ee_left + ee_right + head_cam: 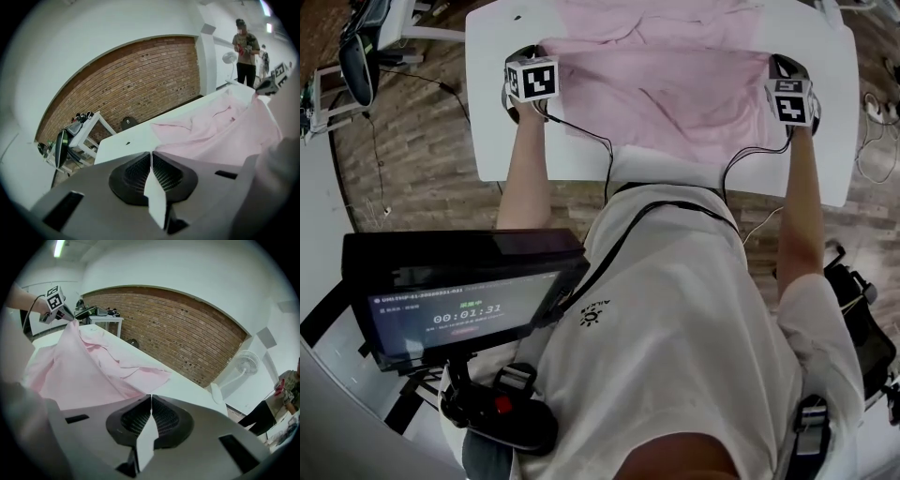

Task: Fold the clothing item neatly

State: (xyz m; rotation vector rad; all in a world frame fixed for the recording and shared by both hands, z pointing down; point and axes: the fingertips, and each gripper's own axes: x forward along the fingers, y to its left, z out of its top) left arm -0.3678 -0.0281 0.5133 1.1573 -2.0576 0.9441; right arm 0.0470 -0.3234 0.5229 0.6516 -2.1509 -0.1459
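On the white table (487, 122) the pink garment (675, 89) lay spread across the middle of the top, and it was drawn up off the table at its two near corners. The left gripper (534, 54) stood over the table's left part. In the left gripper view its ribbed pads (164, 174) were closed tight on a thin fold of the cloth, which ran out pale toward the camera. The right gripper (776, 66) stood over the table's right part with its jaws clamped on the other near corner in the same way. From the head view the marker cubes covered both sets of jaws, so the grip showed only in the gripper views.

The garment's far end was cut off at the top of the head view, and folds there made its collar and sleeves hard to tell apart. The person's shirt front (694, 319) hid the middle of the table's near edge. A dark screen (459, 300) sat on the near side of the table, to the left.

Beyond the table's far side ran a brick wall (131, 79). A standing person (246, 51) near one far corner was too small to make out. A white fan (246, 364) stood off the table's end.
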